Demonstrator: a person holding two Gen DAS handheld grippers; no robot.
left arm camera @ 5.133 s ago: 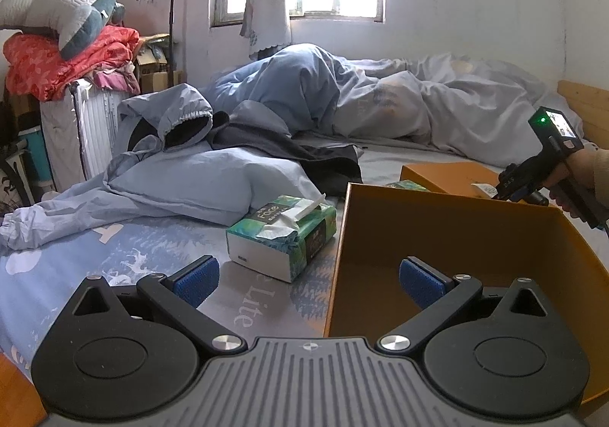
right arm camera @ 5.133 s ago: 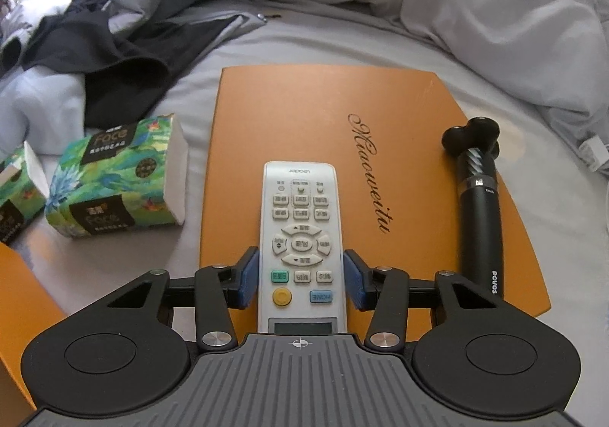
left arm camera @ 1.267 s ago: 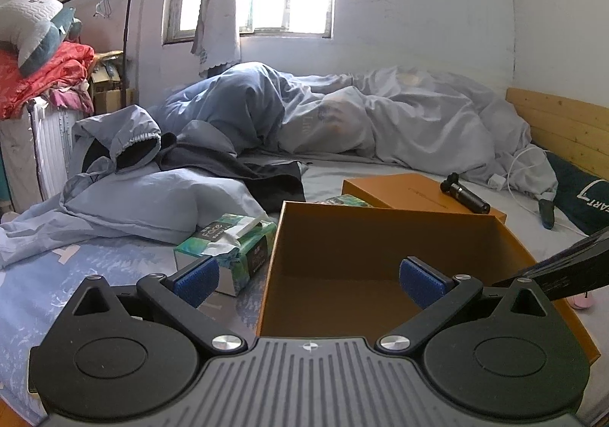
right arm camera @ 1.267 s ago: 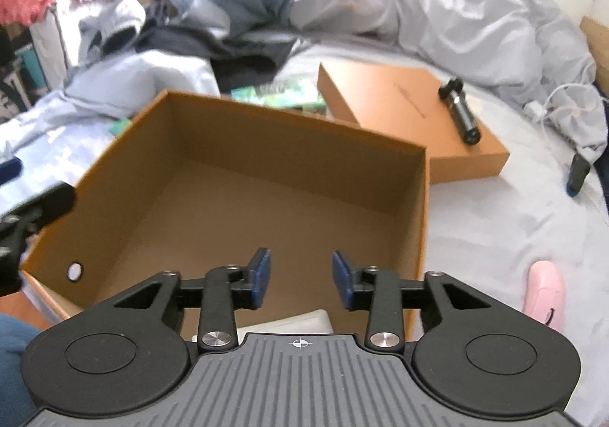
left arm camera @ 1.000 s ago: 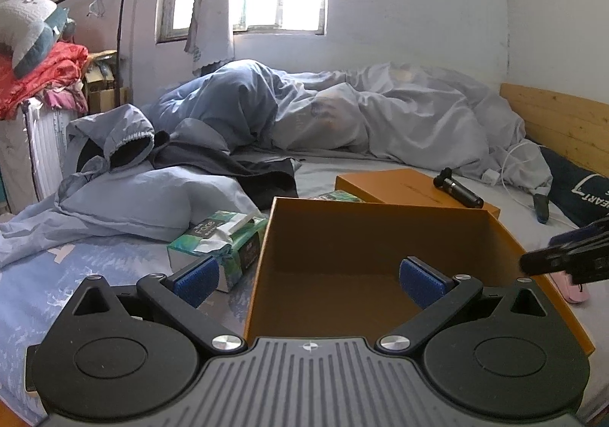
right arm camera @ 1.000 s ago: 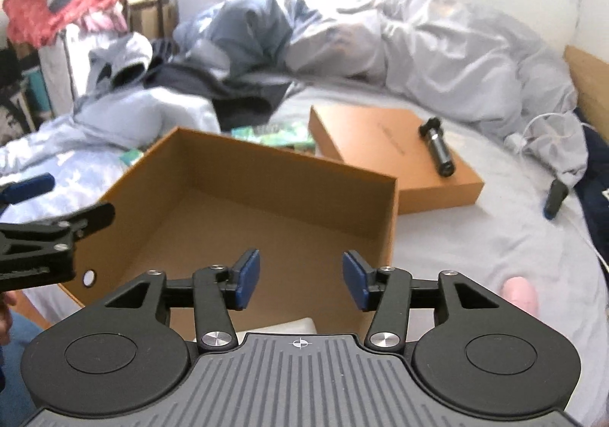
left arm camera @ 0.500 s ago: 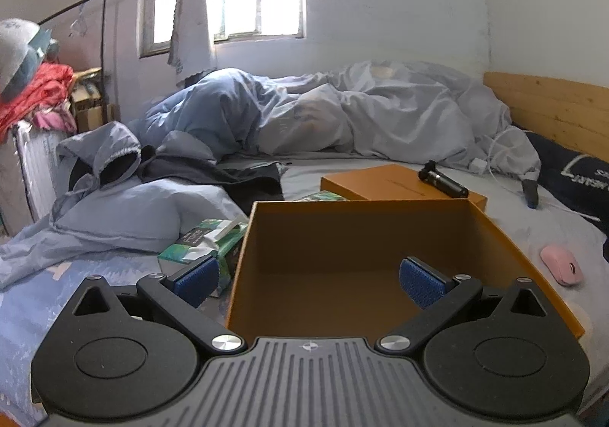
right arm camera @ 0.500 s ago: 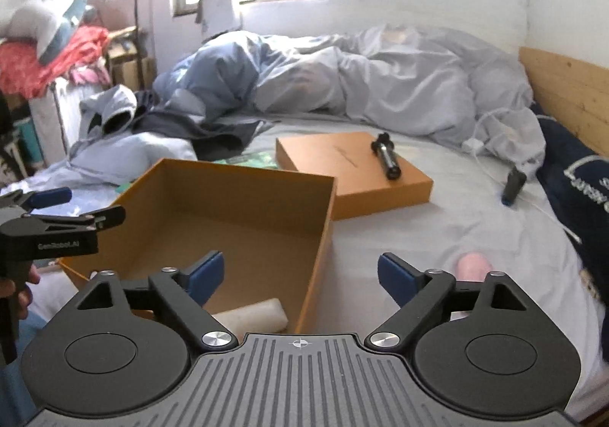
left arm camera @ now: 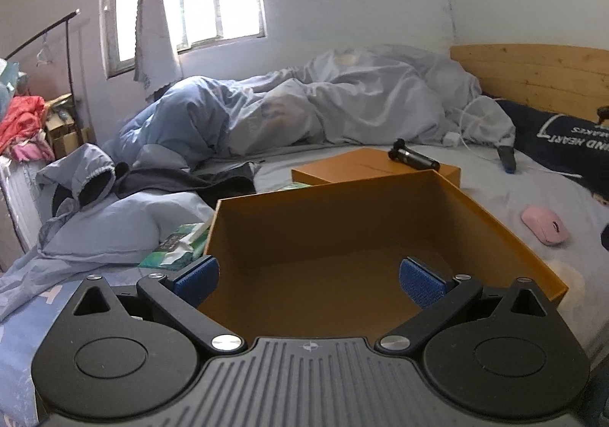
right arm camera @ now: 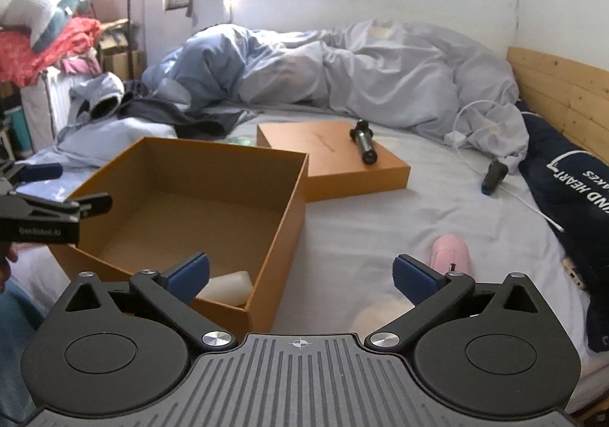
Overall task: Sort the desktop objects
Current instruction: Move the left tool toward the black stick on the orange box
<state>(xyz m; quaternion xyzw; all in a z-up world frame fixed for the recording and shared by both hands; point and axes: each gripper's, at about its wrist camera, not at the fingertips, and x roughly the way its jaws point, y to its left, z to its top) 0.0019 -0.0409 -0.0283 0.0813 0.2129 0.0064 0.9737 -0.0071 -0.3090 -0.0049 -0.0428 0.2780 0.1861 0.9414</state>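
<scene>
Landmark: open orange box (right arm camera: 198,198) on the bed (right arm camera: 380,214), its brown inside facing up.

Right claw (right arm camera: 300,274) spread wide, holding nothing, raised over the box's near right corner. One blue pad (right arm camera: 190,271) hangs above the box interior, the other pad sits over bare sheet to the right of the box.

White remote (right arm camera: 228,288) lies inside the box, against its near wall, only one end visible.

Left claw (left arm camera: 310,280) also spread wide and empty, hovering at the box's near edge; seen from the right wrist view it sits at the box's left rim (right arm camera: 76,204).

Orange lid (right arm camera: 331,160) lies flat just behind the box's far right corner. A black cylindrical tool (right arm camera: 363,141) rests on top of the lid.

Pink mouse (right arm camera: 451,254) on the sheet, right of the box, apart from it.

Tissue pack (left arm camera: 179,248) beside the box's left wall, partly hidden.

Rumpled grey duvet (right arm camera: 361,65) well behind the box. Black charger plug with white cable (right arm camera: 493,174) far right of the lid.
</scene>
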